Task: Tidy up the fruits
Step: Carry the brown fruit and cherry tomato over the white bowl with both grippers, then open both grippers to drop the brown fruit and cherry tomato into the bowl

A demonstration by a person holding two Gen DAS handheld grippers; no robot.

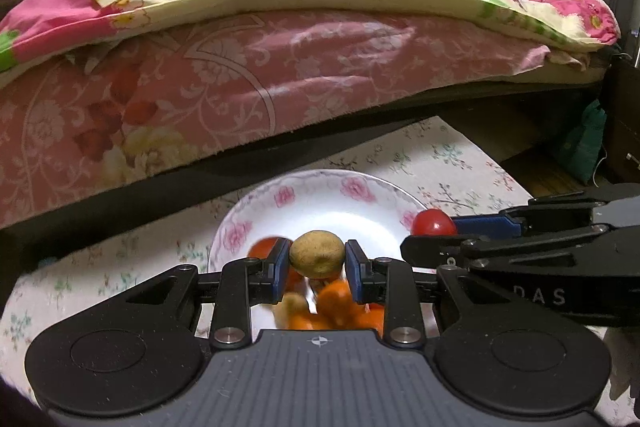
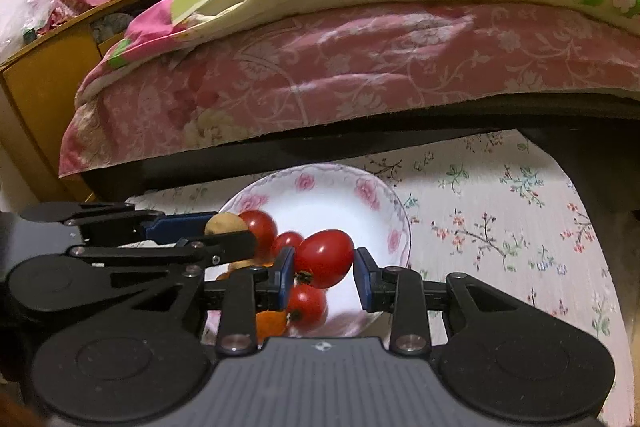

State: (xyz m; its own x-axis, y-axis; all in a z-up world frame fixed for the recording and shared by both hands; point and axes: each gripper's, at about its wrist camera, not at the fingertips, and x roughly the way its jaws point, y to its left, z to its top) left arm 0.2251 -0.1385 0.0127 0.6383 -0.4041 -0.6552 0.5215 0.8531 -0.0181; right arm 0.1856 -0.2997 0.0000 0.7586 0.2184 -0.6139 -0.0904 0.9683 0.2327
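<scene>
Left gripper (image 1: 317, 259) jaws clamp rough tan kiwi (image 1: 317, 253); right gripper (image 2: 323, 263) jaws pinch glossy oval tomato (image 2: 325, 257), both over round floral porcelain bowl (image 2: 372, 195) on flowered desk (image 2: 500, 227).

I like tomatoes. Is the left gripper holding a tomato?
No, the left gripper is shut on a brown kiwi; the tomato sits in the right gripper.

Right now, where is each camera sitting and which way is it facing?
Left wrist: sits on the left hand-held gripper, looking forward and down over the floral bowl toward the bed; its fingers clamp a brown fruit.
Right wrist: sits on the right hand-held gripper, same direction; its fingers hold a tomato.
Shared: bowl, bed, both grippers.
</scene>
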